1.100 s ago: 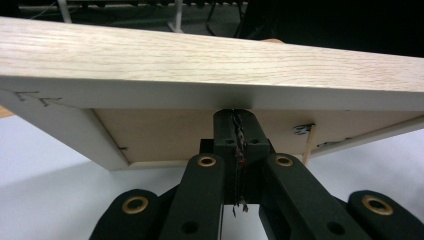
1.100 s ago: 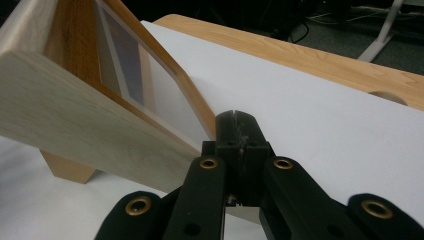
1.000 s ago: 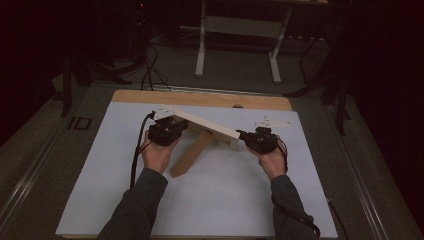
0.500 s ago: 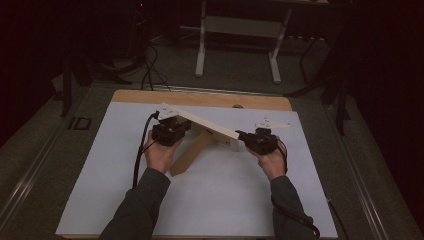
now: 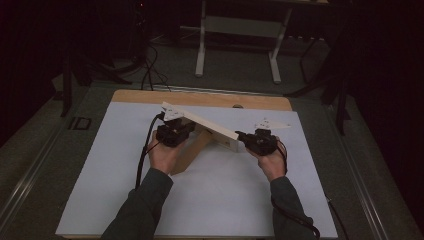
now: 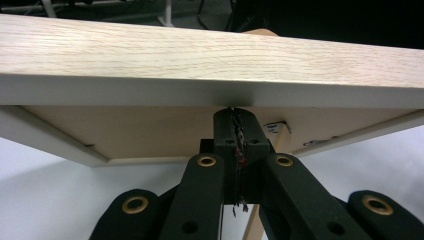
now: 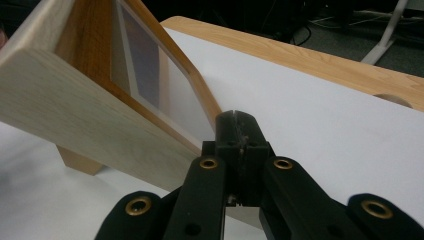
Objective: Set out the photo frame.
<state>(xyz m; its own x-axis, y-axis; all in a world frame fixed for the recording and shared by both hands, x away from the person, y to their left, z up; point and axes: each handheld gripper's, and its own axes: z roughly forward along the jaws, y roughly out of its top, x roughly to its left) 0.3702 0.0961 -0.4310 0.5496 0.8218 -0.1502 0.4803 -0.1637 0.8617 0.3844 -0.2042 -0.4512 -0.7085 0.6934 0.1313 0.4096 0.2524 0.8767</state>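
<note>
Holding steady: nothing really shifted over the last second, so the job looked paused mid-hold. Left gripper [image 5: 176, 133], jaws pressed together, sat tucked under the near edge of the wooden frame [image 5: 200, 120], seemingly propping it. Frame stayed tilted above the white table sheet [image 5: 100, 165], its stand leg [image 5: 192, 152] touching down. Right gripper [image 5: 245, 136], jaws also pressed together, met the frame's right end.

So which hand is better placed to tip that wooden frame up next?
Probably the left: the left gripper sits shut under the wooden frame's raised side, while the right gripper only meets its end.
</note>
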